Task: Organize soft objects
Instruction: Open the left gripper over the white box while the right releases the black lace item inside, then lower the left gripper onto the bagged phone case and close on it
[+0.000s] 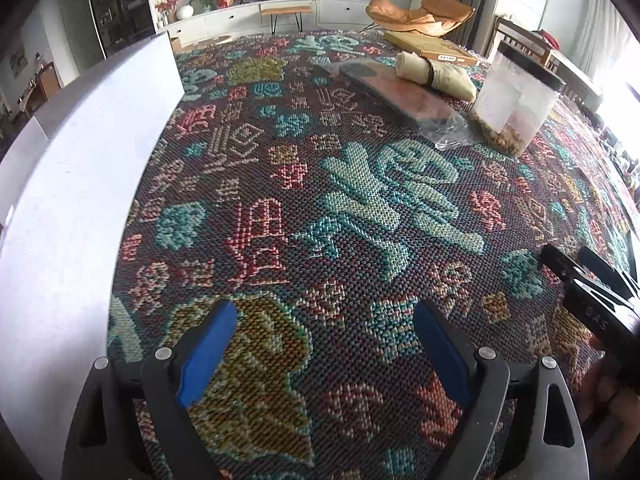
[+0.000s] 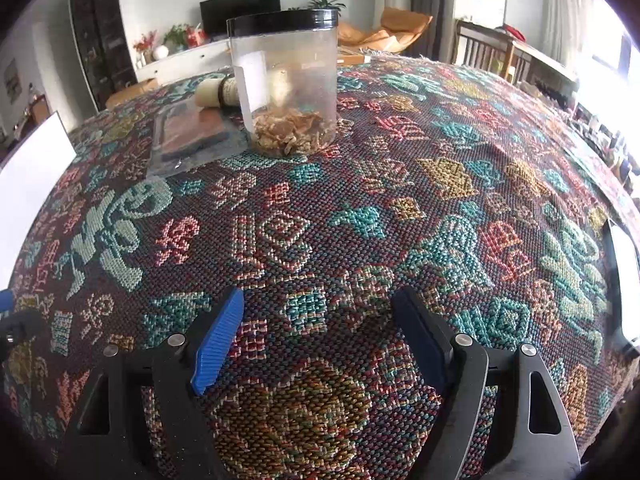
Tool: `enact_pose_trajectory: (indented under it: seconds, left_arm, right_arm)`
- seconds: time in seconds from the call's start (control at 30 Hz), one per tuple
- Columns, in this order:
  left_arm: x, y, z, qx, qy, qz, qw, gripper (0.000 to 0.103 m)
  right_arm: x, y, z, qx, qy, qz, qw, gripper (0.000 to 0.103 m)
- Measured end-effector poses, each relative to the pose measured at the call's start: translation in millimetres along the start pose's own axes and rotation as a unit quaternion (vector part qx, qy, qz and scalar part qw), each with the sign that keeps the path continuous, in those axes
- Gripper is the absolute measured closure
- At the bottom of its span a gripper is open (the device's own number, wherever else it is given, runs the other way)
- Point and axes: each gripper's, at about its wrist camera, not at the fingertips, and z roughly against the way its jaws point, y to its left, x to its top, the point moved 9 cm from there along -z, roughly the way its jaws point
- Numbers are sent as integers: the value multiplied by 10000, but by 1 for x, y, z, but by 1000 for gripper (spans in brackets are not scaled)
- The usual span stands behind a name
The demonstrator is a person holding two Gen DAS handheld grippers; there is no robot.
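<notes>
A rolled cream cloth (image 1: 436, 72) tied with a dark band lies at the far side of the patterned woven tablecloth (image 1: 280, 140). It rests against a flat plastic-wrapped packet (image 1: 400, 96). In the right wrist view the roll (image 2: 214, 94) and the packet (image 2: 192, 136) sit behind and left of a clear jar (image 2: 288, 80). My left gripper (image 1: 324, 312) is open over bare cloth, nothing between its blue pads. My right gripper (image 2: 320, 298) is also open and holds nothing, well short of the jar. The right gripper's black fingers (image 1: 560, 262) show at the right edge of the left wrist view.
The black-lidded jar (image 1: 516, 92) holds dried flakes at its bottom. A white panel (image 1: 80, 160) stands along the table's left side. A flat cardboard box (image 1: 432, 46) lies at the far edge. A flat white device (image 2: 624, 280) lies at the right edge.
</notes>
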Motion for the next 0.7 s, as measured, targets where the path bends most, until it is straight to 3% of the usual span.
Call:
enact_pose_trajectory:
  seconds: [0.23,0.33,0.43,0.53,0.7]
  left_arm:
    - [10,-7,-23,170,-38,-12,9998,1]
    - [30,-16,-29,-93,123,65,9999,1]
    - [74,-31,-27,-481,-110,302,9983,1]
    - [128,-50,-35,-599,-339,262,9973,1]
    - [188,-72,-88,-679,20,376,9970,1]
  right_arm:
    - [1,5,-1,-72,34,99,9999,20]
    - [2,4,-2,-62,38,94,9999,19]
    - [2,4,-2,-62,38,93,9999,19]
    - [2,4,-2,-59,39,93,9999,19]
    - [2,6,-3,-33,44,96,9999,18]
